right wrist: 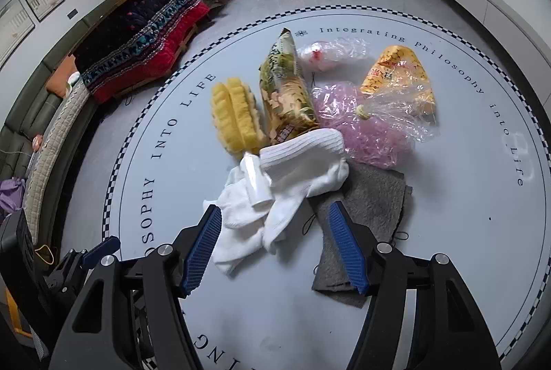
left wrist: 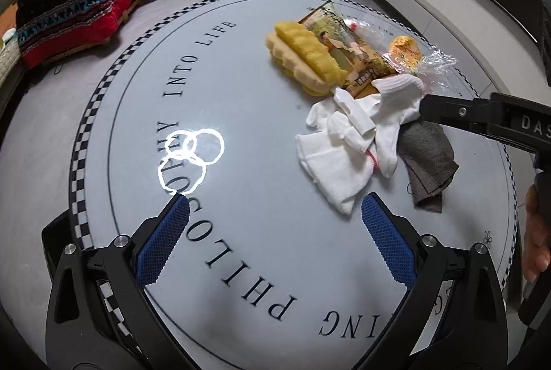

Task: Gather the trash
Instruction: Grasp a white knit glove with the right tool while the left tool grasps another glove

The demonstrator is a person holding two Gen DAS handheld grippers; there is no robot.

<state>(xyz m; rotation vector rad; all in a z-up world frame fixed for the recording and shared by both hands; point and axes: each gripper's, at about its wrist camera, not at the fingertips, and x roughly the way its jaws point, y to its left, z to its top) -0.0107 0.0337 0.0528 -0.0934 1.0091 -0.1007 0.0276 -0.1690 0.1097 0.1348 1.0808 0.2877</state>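
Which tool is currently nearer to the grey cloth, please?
Right. The right tool hangs open directly over the grey cloth, while the left tool hangs open off to its side.

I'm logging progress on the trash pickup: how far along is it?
Nothing looks collected yet. The snack packet, yellow wrapper, pink plastic bag and clear bag all lie on the round table among white socks, a grey cloth and a yellow sponge. In hand: nothing; the left gripper and right gripper are both open and empty. All the trash is left.
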